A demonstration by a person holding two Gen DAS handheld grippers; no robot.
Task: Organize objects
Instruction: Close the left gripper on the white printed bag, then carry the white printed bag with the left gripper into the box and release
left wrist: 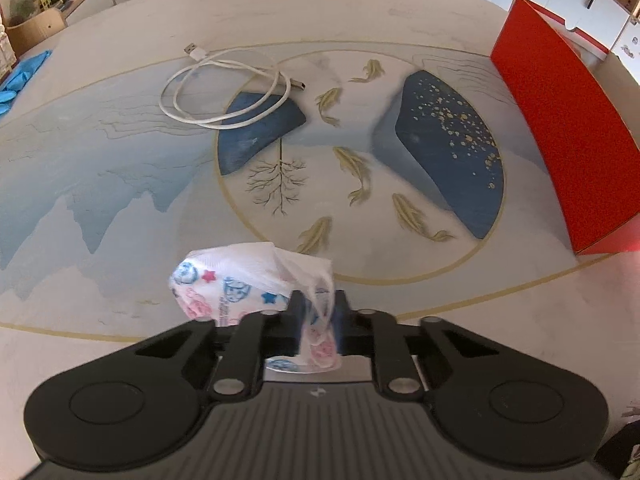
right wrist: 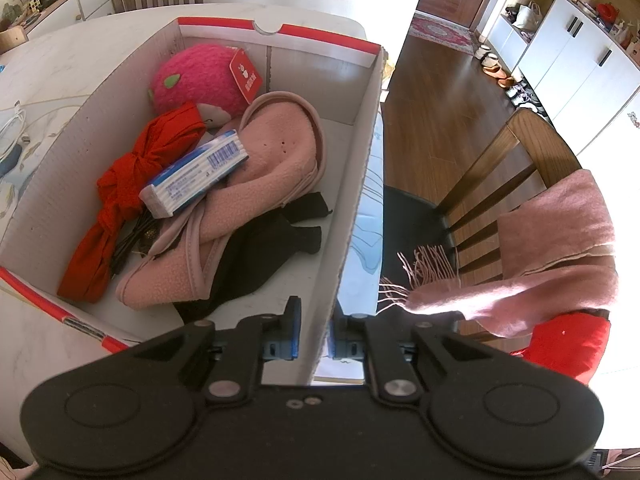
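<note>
Left tongs (left wrist: 319,312) pinch printed tissue pack (left wrist: 240,280); right tongs (right wrist: 316,334) clamp box wall (right wrist: 352,216).

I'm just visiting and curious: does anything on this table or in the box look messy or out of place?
Mostly the box: a pink plush toy, red cloth, pink fleece, black cloth and a tissue pack lie heaped, unsorted. A white cable sprawls loosely on the table, and a pink scarf hangs over the chair.

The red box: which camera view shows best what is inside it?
The right wrist view: it looks down into the open red box, showing its contents. The left wrist view shows only the closed red outer wall, nothing inside.
</note>
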